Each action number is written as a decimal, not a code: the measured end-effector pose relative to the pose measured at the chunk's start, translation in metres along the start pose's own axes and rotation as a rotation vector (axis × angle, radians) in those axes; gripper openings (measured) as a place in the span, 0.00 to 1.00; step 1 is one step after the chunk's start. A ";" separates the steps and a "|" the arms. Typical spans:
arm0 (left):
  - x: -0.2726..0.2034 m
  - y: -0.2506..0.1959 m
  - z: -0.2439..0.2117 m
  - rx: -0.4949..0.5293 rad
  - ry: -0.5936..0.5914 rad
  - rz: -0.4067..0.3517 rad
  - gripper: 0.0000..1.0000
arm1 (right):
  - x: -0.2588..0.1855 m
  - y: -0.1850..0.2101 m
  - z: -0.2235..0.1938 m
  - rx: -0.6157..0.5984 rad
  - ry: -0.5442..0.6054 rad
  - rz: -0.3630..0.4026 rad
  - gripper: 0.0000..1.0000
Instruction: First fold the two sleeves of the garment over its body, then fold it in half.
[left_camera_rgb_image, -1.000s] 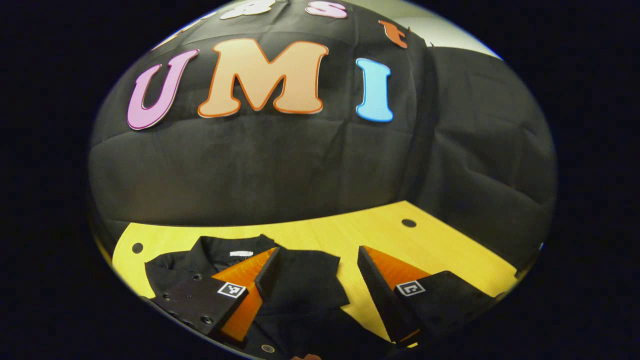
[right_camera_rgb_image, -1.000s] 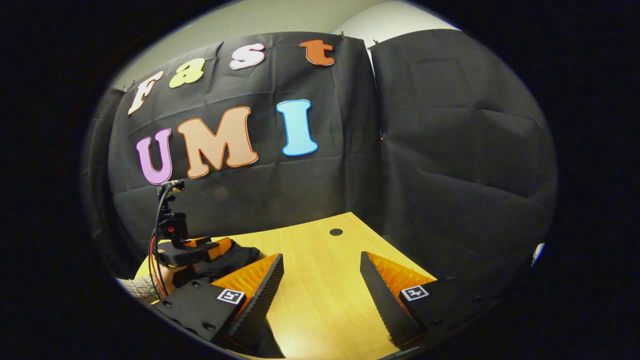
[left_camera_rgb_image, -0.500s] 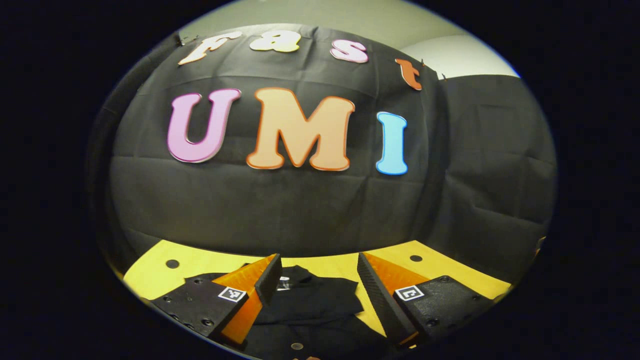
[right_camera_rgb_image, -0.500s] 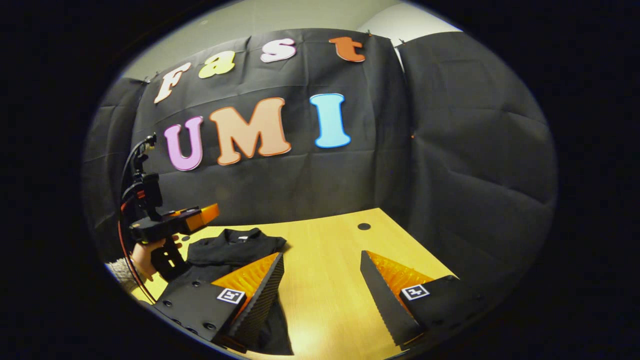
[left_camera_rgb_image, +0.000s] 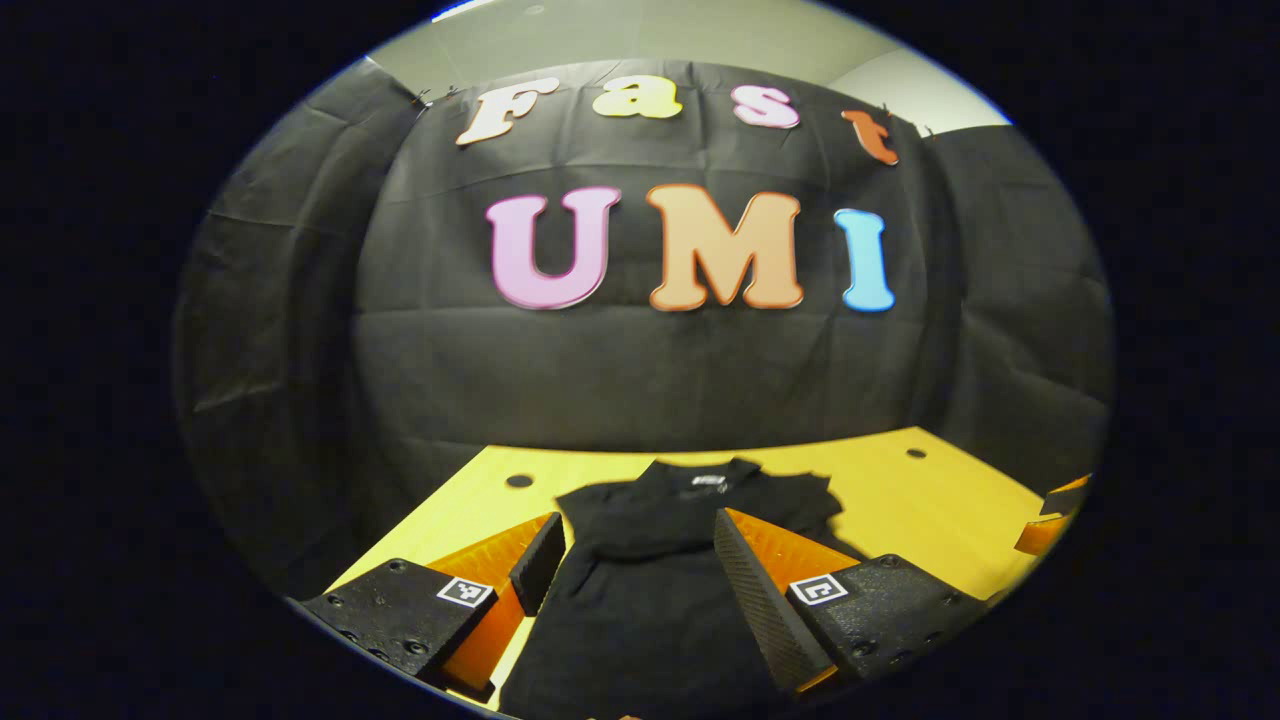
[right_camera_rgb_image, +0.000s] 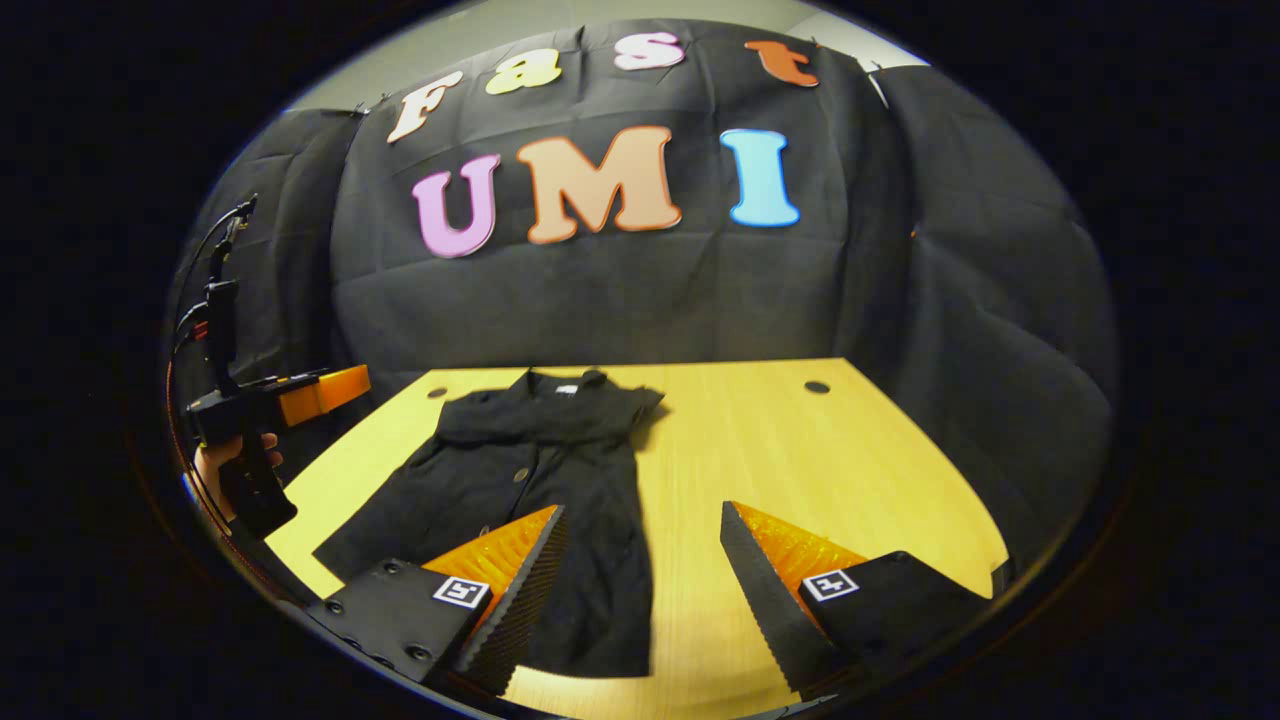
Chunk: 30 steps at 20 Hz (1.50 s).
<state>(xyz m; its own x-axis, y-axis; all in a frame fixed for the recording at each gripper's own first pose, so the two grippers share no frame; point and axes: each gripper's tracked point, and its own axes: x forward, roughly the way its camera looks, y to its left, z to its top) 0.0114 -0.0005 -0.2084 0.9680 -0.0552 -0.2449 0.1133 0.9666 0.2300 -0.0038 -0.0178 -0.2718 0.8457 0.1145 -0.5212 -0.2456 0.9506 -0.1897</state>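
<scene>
A black button-front garment (right_camera_rgb_image: 520, 470) lies flat on the yellow table (right_camera_rgb_image: 800, 470), collar at the far end, both short sleeves lying inward over the chest. In the left gripper view the garment (left_camera_rgb_image: 650, 580) spreads beneath and between my left gripper (left_camera_rgb_image: 630, 570), which hovers open above it, holding nothing. My right gripper (right_camera_rgb_image: 640, 570) stands open over the garment's near hem and bare wood, also holding nothing. In the right gripper view, a hand holds the left gripper (right_camera_rgb_image: 340, 383) in the air off the table's left side.
Round holes (right_camera_rgb_image: 817, 386) mark the table's far corners. Black cloth walls close in behind and to both sides. Bare wood (right_camera_rgb_image: 760, 440) stretches right of the garment. An orange part of the right gripper (left_camera_rgb_image: 1045, 520) peeks in at the right edge of the left gripper view.
Both grippers have drawn back and risen from the garment. The left one swung out to the left. The whole garment now lies in sight, untouched.
</scene>
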 end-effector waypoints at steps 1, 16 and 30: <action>-0.010 0.014 -0.016 0.008 0.037 0.029 0.92 | 0.002 0.006 -0.015 -0.008 0.031 0.010 0.93; -0.115 0.054 -0.206 0.000 0.497 0.096 0.94 | 0.017 0.029 -0.157 -0.017 0.357 0.009 0.98; -0.123 0.047 -0.231 -0.041 0.549 0.083 0.79 | 0.021 0.043 -0.164 -0.038 0.358 0.007 0.80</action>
<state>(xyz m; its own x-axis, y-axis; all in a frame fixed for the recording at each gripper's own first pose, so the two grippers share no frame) -0.1535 0.1095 -0.3849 0.7133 0.1491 -0.6848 0.0227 0.9717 0.2353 -0.0743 -0.0222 -0.4272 0.6260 0.0063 -0.7798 -0.2742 0.9379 -0.2126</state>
